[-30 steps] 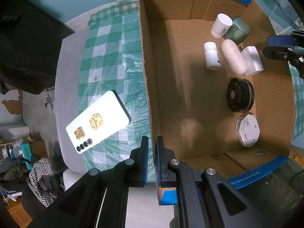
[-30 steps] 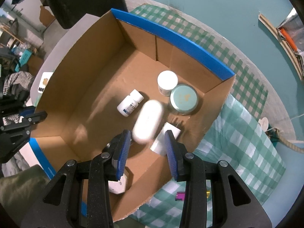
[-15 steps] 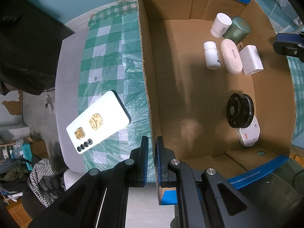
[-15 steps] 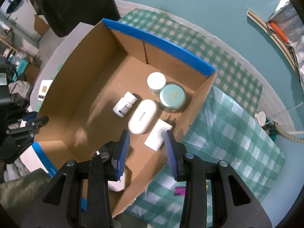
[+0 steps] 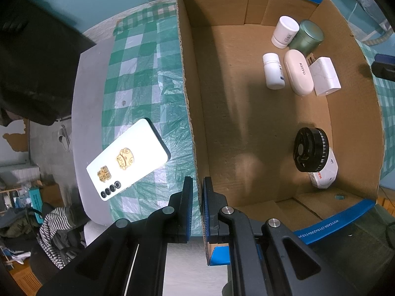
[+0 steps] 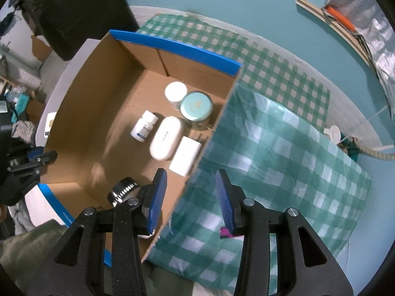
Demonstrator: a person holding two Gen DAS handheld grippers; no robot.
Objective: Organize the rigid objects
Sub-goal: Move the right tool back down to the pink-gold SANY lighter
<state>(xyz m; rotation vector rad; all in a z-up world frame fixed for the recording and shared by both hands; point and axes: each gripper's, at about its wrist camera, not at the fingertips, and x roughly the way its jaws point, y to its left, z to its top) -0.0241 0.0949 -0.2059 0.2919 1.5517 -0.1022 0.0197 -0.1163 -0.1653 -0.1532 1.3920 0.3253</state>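
The oblong white case [image 5: 298, 71] lies flat on the floor of the cardboard box [image 5: 190, 113], between a small pill bottle [image 5: 273, 71] and a white charger block [image 5: 324, 76], with a white jar [image 5: 284, 31] and a green tin [image 5: 308, 35] just beyond. The right gripper [image 6: 190, 193] hangs above the box's wall, nothing between its jaws — they are opening. The left gripper [image 5: 196, 201] is clenched on the opposite wall; outside it, a white phone [image 5: 128, 159] lies on the checked cloth [image 5: 143, 74].

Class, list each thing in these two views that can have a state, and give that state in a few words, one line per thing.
Cardboard box: open-topped, wall clamped.
Left hand-held gripper: shut on the cardboard box wall.
Right hand-held gripper: empty, jaws opening.
White pill bottle: capped, lying down.
Green tin: lidded, upright.
White jar: capped, upright.
Pink case: closed, flat.
Phone: face down on cloth.
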